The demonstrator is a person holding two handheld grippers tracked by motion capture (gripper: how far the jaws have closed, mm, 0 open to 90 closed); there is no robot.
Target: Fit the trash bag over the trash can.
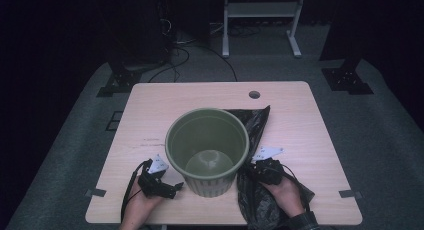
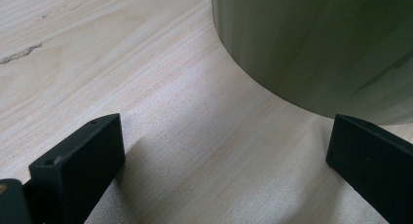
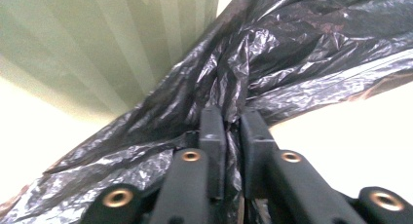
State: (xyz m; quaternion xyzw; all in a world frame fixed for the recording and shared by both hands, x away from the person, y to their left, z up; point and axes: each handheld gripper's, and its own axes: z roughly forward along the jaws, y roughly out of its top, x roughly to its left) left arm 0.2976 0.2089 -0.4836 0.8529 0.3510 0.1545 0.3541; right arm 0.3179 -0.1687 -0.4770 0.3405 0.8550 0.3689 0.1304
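Black bag (image 3: 292, 53) pinched in right gripper (image 3: 233, 121) beside green bin (image 1: 207, 150); left gripper (image 2: 219, 156) apart.

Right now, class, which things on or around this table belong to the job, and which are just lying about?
In the job:
- black bin bag, pinched by the right gripper
- green bin
- left gripper, open beside the bin

Just about:
- white frame
- floor cables
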